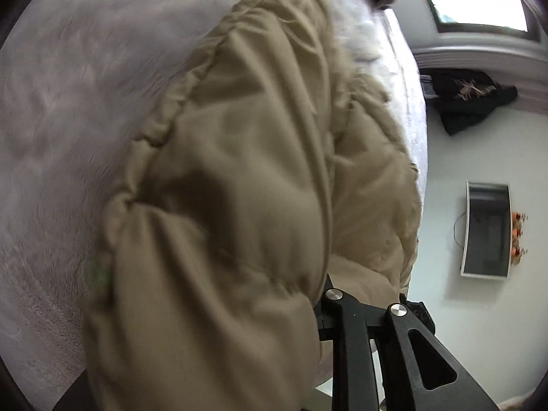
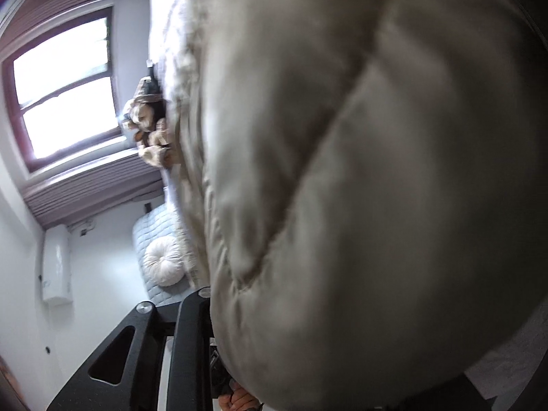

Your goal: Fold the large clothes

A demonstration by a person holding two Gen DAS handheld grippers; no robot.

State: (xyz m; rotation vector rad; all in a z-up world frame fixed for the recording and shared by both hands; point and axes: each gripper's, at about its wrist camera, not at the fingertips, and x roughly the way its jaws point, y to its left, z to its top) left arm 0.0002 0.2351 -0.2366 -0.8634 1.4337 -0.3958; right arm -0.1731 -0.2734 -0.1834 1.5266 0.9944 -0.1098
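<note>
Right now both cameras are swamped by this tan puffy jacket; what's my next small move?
Probably lower both grippers together toward the fluffy bed cover and lay the jacket flat. It hangs bunched over both tools, hiding the jaws, and both views are blurred, so I'd settle it before any fold.

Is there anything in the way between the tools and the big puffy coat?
Nothing visible is in the way. In both wrist views the tan puffy coat bulges right up against each tool and hides the fingertips, so it looks gripped already. A stuffed toy sits farther back on the fuzzy white blanket, clear of both tools.
</note>
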